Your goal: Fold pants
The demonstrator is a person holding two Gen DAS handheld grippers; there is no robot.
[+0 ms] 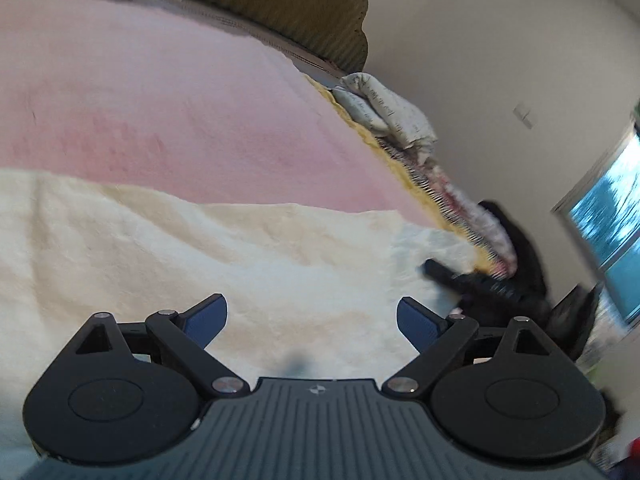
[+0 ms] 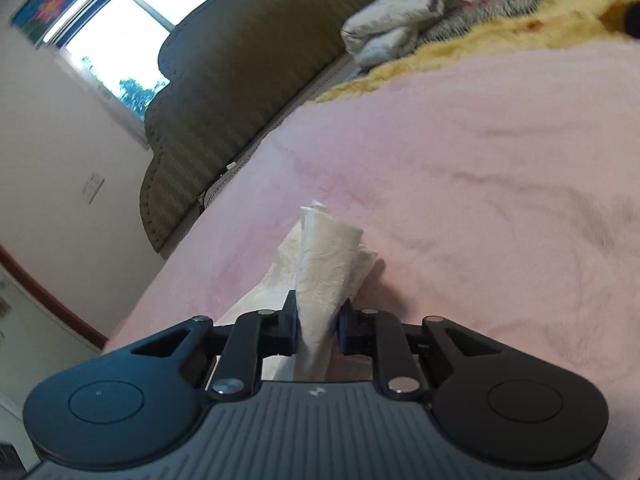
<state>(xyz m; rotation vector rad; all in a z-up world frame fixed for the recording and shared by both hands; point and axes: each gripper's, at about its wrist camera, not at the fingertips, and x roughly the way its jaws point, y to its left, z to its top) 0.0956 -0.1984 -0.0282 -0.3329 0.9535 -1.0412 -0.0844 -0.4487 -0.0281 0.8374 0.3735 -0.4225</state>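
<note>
Right gripper (image 2: 318, 322) pinching pants (image 2: 324, 264); left gripper (image 1: 312, 318) spread, far edge blurred

My bed is covered by a pink blanket (image 1: 160, 112) that runs up to the head edge, where an olive quilted headboard (image 2: 224, 92) with a scalloped outline stands against the white wall (image 1: 500, 40). Along the far side edge of the bed a yellow cover (image 2: 500, 52) shows from under the pink one. On it, near the headboard, lies a crumpled pale printed cloth (image 1: 388, 116), and beside that a black-and-white patterned fabric (image 2: 472, 20). A window (image 2: 132, 32) sits beside the headboard, with a flowered hanging (image 2: 48, 8) at its top corner. A light switch (image 2: 94, 186) is on the wall below. Another window (image 1: 612, 232) shows at the room's other side.
</note>
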